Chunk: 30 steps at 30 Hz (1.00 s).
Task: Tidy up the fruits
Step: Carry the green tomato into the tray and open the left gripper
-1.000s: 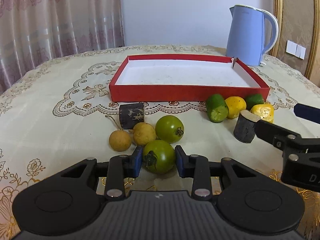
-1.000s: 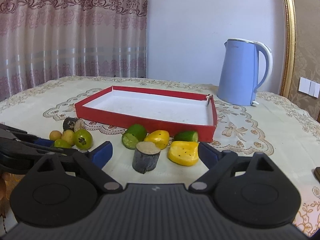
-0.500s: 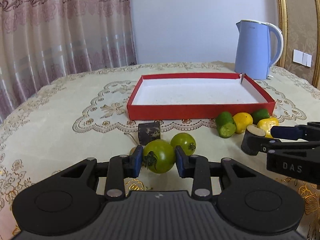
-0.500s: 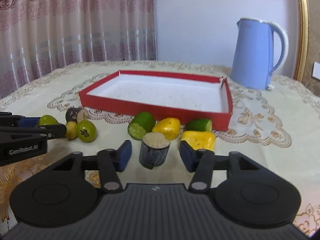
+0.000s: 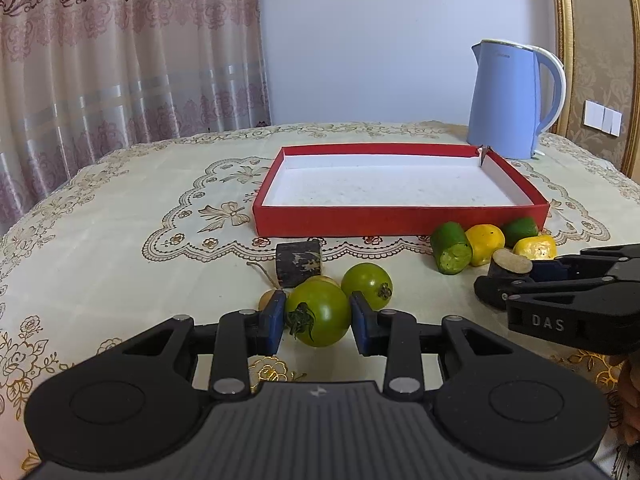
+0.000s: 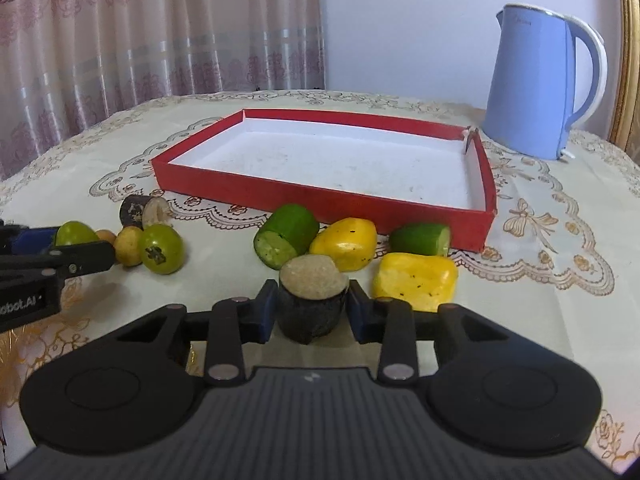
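Left hand-held gripper (image 5: pixel 318 322) closed on a green tomato (image 5: pixel 318 312), blue pads pressing its two sides at about the widest girth, stem end turned toward the camera. The tomato looks smooth and round, probably firm but bruisable and a little slick; a grip across the middle seems right, and squeezing harder would likely only mark the skin. It appears to sit just above or barely on the surface (image 5: pixel 120 240); cannot tell which. Right hand-held gripper (image 6: pixel 312 312) has just been closing, and its pads now bear on the dark stub piece (image 6: pixel 312 304), a short cylinder with a pale cut top, standing upright between them. That piece looks stiff, rough-skinned and light, so it should hold without slipping; the flat sides low on the barrel are the natural place to take it. Both grippers point forward and somewhat downward toward the red tray (image 5: pixel 400 216), held level, fingers side by side with no visible roll. The tray is empty and lies well beyond both held pieces. Left on the cloth: a second green tomato (image 5: pixel 368 284), small tan fruits (image 6: pixel 128 246), another dark stub (image 5: pixel 298 262), two green cut pieces (image 6: pixel 286 236) and two yellow pieces (image 6: pixel 416 280), all near the tray's front wall. A blue kettle (image 5: pixel 508 100) stands behind the tray.
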{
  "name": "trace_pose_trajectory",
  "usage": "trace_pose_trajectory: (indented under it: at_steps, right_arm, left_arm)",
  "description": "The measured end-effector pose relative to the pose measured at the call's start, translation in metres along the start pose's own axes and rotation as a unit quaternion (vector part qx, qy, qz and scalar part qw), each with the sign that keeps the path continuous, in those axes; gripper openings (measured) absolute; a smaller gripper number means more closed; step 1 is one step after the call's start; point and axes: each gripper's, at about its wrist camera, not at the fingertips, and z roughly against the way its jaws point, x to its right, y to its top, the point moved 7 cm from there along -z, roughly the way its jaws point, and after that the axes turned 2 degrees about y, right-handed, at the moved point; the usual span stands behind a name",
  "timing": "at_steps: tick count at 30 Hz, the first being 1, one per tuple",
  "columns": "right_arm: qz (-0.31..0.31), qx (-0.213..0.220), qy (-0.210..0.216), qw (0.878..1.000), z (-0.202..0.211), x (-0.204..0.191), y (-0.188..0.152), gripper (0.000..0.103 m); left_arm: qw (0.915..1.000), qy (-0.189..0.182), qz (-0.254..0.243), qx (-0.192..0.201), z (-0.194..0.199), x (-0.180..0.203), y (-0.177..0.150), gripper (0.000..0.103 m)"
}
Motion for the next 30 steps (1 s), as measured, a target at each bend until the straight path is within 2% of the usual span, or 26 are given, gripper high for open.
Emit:
trace_pose_trajectory:
  at_steps: [7, 13, 19, 30]
  right_arm:
    - [-0.001, 0.038, 0.004, 0.999, 0.024, -0.002, 0.006, 0.034]
    - [0.001, 0.064, 0.007, 0.998, 0.038, 0.003, 0.015, 0.034]
    - [-0.005, 0.085, 0.007, 0.996, 0.051, 0.01, 0.02, 0.034]
    - [-0.01, 0.091, 0.008, 0.996, 0.049, 0.019, 0.025, 0.034]
  left_arm:
    - [0.9998, -0.019, 0.007, 0.0, -0.001, 0.0, 0.005, 0.033]
    - [0.9998, -0.02, 0.003, 0.004, -0.007, 0.003, 0.025, 0.033]
    - [0.9996, 0.001, -0.018, 0.021, -0.024, 0.011, 0.053, 0.033]
    - [0.9983, 0.029, -0.047, 0.021, -0.066, 0.025, 0.087, 0.033]
